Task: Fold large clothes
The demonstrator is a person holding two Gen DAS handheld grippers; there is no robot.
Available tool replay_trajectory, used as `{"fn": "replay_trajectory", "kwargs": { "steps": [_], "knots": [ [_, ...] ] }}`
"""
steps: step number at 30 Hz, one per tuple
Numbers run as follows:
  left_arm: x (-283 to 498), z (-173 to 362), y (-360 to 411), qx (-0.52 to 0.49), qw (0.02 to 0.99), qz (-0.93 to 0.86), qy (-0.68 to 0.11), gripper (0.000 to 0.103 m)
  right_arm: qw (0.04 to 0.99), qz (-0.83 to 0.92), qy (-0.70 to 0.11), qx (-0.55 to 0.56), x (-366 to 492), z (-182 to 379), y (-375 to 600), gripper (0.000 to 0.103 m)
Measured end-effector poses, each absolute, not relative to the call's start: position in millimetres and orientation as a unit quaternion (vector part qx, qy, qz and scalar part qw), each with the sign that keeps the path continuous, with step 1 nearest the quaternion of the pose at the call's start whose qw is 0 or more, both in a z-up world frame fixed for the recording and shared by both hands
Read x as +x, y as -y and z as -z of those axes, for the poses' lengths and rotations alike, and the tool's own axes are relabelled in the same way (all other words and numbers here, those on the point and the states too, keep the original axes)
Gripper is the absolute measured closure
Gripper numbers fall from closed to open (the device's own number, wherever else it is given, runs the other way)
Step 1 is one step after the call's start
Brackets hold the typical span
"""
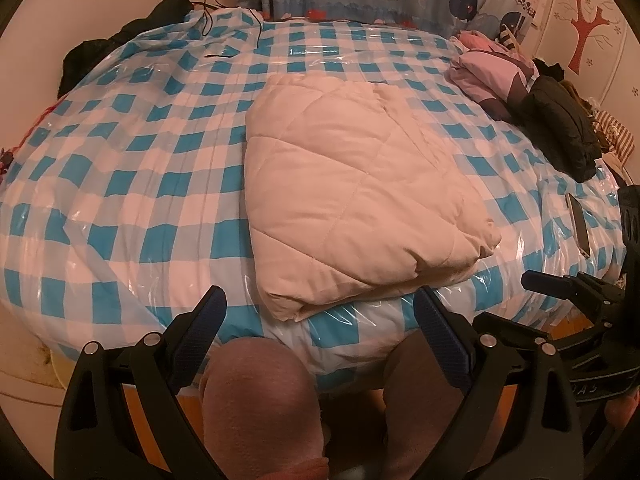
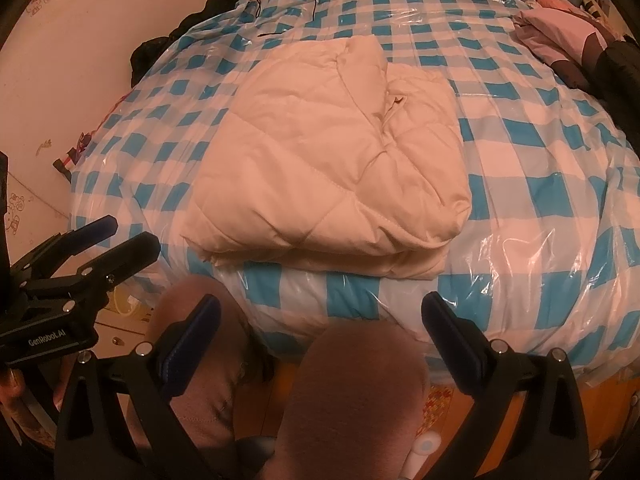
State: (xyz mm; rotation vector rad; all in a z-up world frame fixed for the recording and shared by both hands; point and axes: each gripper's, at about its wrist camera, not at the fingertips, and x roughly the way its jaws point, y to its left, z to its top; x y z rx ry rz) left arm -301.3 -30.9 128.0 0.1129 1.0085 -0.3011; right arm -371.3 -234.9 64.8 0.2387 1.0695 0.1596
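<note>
A cream quilted garment (image 1: 352, 192) lies folded into a thick rectangle on the bed, its folded edge toward me. It also shows in the right wrist view (image 2: 328, 168). My left gripper (image 1: 320, 312) is open and empty, held back over the bed's near edge, just short of the bundle. My right gripper (image 2: 320, 320) is open and empty too, just short of the bundle's near edge. The right gripper also shows in the left wrist view (image 1: 568, 292), and the left gripper in the right wrist view (image 2: 116, 240).
The bed has a blue-and-white checked cover under clear plastic (image 1: 140, 168). Pink clothes (image 1: 488, 76) and a black jacket (image 1: 560, 120) lie at the far right. Dark clothes (image 1: 120, 40) lie far left. A phone (image 1: 578, 220) lies at the right. My knees (image 1: 260, 400) are below.
</note>
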Motion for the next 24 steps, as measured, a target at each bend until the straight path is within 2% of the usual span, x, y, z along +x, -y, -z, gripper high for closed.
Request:
{"fn": "replay_trajectory", "kwargs": {
  "steps": [24],
  "knots": [
    [-299.4, -127.6, 26.5, 0.045, 0.873, 0.129, -0.469, 0.01, 0.848, -0.08, -0.511, 0.115, -367.8, -64.5, 242.3, 0.007]
  ]
}}
